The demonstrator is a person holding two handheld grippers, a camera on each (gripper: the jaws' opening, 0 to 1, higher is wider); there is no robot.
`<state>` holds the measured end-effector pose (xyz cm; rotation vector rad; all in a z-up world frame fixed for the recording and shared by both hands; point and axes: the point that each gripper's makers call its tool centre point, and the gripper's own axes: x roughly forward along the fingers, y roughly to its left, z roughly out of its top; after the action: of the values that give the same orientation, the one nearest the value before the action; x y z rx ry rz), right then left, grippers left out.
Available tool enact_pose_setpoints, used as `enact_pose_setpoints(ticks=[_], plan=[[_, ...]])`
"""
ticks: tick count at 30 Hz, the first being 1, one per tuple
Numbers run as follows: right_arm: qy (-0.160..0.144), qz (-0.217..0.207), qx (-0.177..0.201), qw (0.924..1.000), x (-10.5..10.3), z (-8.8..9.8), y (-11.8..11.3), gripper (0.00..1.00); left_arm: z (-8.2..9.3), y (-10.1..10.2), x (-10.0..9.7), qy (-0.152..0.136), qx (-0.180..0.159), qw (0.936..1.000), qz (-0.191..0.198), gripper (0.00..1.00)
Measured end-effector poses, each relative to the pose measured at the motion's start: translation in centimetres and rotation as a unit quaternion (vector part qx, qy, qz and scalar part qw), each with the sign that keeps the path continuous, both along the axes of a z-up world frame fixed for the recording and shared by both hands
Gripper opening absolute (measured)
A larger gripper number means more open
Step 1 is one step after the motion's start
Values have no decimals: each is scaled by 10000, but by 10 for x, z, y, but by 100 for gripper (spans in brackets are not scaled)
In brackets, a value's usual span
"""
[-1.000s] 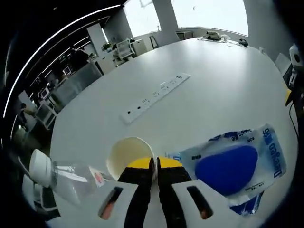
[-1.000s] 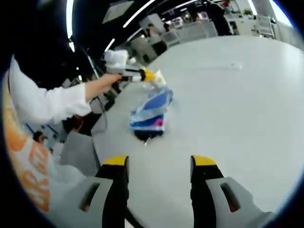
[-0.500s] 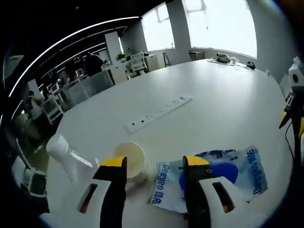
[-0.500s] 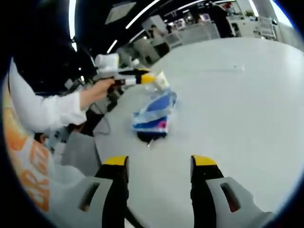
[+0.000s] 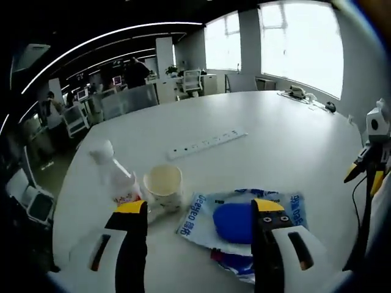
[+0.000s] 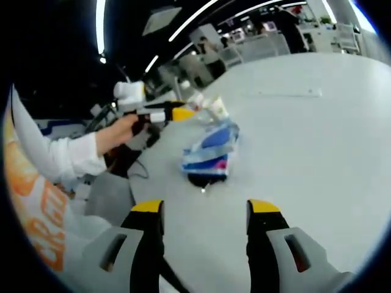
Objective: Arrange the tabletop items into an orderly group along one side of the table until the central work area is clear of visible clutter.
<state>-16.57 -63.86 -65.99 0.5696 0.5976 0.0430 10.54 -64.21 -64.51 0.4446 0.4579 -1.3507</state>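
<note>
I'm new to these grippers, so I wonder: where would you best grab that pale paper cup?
Probably by the rim of the pale paper cup: it stands upright and open-topped, so one jaw can go inside and one outside. Come from above with the left gripper, on the side away from the clear plastic bottle.

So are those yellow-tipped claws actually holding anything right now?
No. The left gripper stands open above the blue packet, and the right gripper is open over bare table. Neither holds anything.
</note>
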Motion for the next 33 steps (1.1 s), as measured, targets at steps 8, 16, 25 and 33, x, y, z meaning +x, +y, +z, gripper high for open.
enact_pose_setpoints(ticks=[8,16,25,33], plan=[[-99,-19,-48,9999,-3,4,0,53,9,11,2,-24,-18,9999,105,69],[-81,-34,-43,10000,-8,3,1,52,-4,16,3,27,149,9998,162,65],[-3,93,-138,9999,-2,2,5,51,-27,15,15,256,404,9984,291,59],[69,258,-50,9996,6,1,14,49,-42,7,24,559,460,9967,377,56]])
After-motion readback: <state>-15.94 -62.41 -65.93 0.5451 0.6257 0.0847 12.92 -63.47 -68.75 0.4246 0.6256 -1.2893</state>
